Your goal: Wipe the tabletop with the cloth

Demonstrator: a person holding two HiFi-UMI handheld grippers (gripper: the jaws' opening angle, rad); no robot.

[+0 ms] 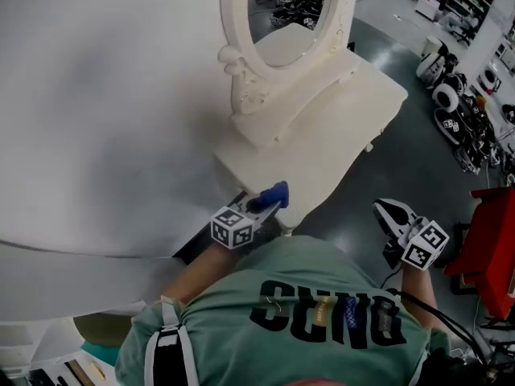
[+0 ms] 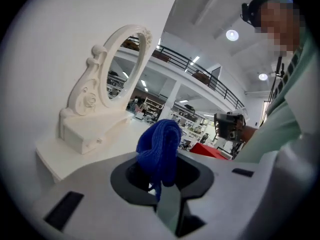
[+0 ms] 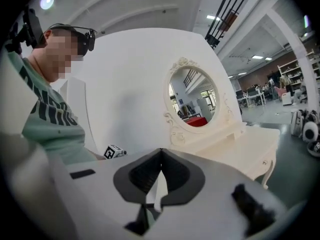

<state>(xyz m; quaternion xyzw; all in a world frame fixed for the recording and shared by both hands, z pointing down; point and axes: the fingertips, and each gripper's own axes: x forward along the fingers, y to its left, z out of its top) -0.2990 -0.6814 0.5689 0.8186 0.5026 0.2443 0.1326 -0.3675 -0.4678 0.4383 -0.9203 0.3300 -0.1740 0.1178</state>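
Cloth point(image 1: 275, 193), blue, bunched in L gripper point(image 1: 265, 206) jaws, pinched tight, at 7 o'clock corner of bench point(image 1: 330, 151). R gripper point(image 1: 394, 215) at 4 o'clock, off bench, jaws closed, nothing btwn.

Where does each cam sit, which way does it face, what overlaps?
Head view: on the head, steeply down: dressing table, mirror, left gripper, right gripper, green shirt.
Left gripper view: along jaws shut on blue cloth, toward mirror; shirt, right gripper at right.
Right gripper view: along shut, empty jaws, toward mirror; shirt, left gripper's cube at left.
Shared: mirror and table, all three.
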